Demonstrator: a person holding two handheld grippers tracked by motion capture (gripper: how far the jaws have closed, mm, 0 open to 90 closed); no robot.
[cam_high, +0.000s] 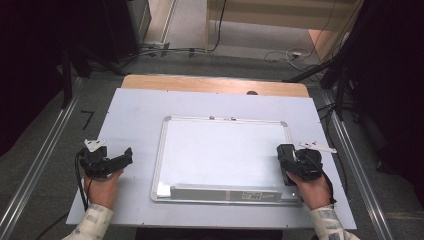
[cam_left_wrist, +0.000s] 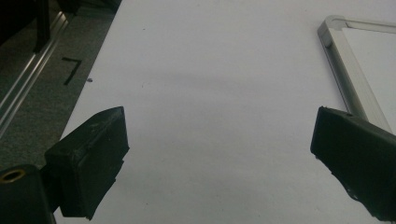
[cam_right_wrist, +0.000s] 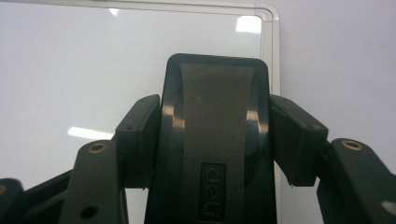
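Pale grey table on a carpeted floor, whiteboard lying flat mid-table. Right gripper clamped on a black board eraser, jaws pressing both its sides, eraser held over the whiteboard's right edge near the far right corner. Left gripper jaws wide apart, nothing between them, over bare table just left of the whiteboard frame.

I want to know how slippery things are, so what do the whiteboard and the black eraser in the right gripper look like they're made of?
The whiteboard looks like a glossy coated panel, since lamps reflect off it, in a silvery frame, probably aluminium, with lighter corner caps that may be plastic. The eraser looks like shiny black moulded plastic with highlights along its edges and a duller grey strip down the middle; the right gripper clamps its sides.
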